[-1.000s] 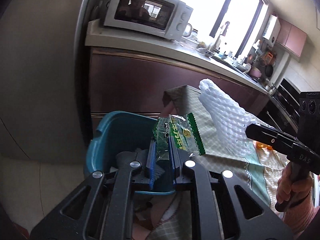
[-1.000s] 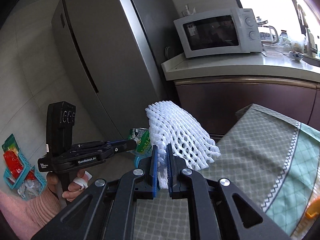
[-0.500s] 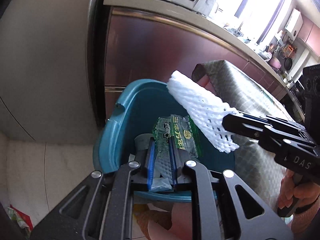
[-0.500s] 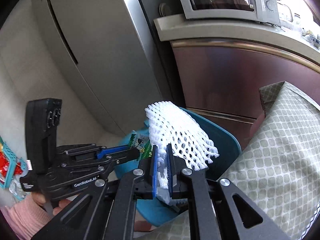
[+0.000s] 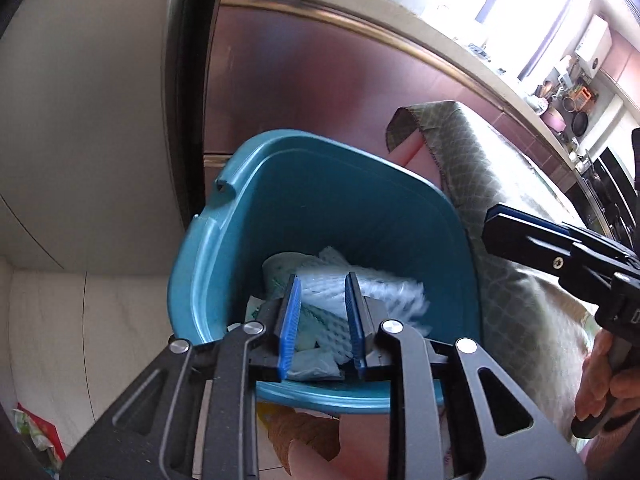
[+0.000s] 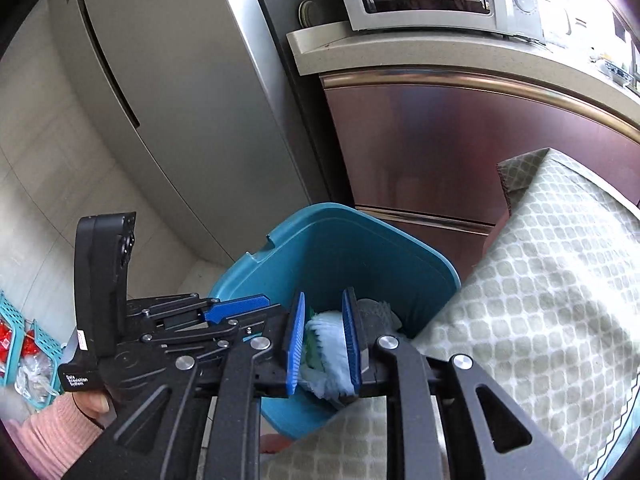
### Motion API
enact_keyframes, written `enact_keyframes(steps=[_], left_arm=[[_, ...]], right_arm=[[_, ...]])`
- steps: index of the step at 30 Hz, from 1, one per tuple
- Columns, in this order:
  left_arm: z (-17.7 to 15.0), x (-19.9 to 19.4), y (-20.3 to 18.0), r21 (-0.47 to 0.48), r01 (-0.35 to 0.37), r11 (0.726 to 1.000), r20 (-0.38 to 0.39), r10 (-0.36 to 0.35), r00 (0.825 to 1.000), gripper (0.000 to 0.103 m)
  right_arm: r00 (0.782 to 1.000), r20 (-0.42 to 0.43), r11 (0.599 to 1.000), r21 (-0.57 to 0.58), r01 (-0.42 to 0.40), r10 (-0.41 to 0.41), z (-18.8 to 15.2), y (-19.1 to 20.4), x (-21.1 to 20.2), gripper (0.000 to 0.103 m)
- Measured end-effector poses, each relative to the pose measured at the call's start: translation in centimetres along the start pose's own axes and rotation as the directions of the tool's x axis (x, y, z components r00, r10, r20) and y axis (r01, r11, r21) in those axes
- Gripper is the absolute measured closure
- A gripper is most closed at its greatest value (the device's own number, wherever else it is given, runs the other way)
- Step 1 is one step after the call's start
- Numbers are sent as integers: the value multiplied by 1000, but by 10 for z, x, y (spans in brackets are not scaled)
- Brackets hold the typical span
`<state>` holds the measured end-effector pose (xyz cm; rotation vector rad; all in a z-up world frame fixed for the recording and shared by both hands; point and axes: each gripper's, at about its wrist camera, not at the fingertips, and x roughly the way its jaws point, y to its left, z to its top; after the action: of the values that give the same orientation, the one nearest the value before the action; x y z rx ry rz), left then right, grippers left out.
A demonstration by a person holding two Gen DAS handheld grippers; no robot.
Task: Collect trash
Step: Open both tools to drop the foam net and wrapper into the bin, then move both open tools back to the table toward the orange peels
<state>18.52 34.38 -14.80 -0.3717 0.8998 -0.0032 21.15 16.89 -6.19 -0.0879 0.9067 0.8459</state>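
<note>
Left wrist view: the left gripper [image 5: 322,320] hangs over the teal bin [image 5: 224,240], its jaws opening with nothing pinched between them — the white foam net [image 5: 384,292] and a green wrapper [image 6: 310,346] lie loose down inside the bin. The right gripper [image 6: 322,346] is likewise over the bin, jaws opening, its pads clear of the foam seen through the gap.

Risks, as I judge them: the net is light and springy, so it could catch on a blue pad and ride back out when the hand lifts. The two grippers sit close together over one opening — a careless withdrawal might knock them together or clip the rim.

The table with its checked cloth [image 6: 540,280] crowds the bin's right side; the fridge [image 6: 180,100] and cabinet [image 6: 440,140] stand behind.
</note>
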Motion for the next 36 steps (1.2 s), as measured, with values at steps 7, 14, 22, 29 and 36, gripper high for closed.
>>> enact_keyframes(steps=[7, 14, 22, 29, 36], left_arm=[[2, -24, -33, 59, 44, 997, 54, -48, 997, 79], [4, -47, -92, 174, 137, 975, 99, -156, 983, 75], [-3, -44, -187, 312, 251, 916, 33, -275, 961, 73], [-12, -11, -268, 372, 319, 872, -94, -307, 947, 73], [-17, 30, -331, 402, 344, 849, -165, -303, 939, 73]], right_arm=[[998, 56, 999, 19, -36, 35, -8, -7, -32, 81], [985, 168, 998, 52, -35, 26, -30, -24, -103, 76], [953, 264, 980, 171, 103, -146, -89, -78, -190, 75], [904, 236, 903, 337, 267, -356, -141, -147, -236, 75], [854, 175, 822, 418, 387, -491, -172, -207, -259, 75]])
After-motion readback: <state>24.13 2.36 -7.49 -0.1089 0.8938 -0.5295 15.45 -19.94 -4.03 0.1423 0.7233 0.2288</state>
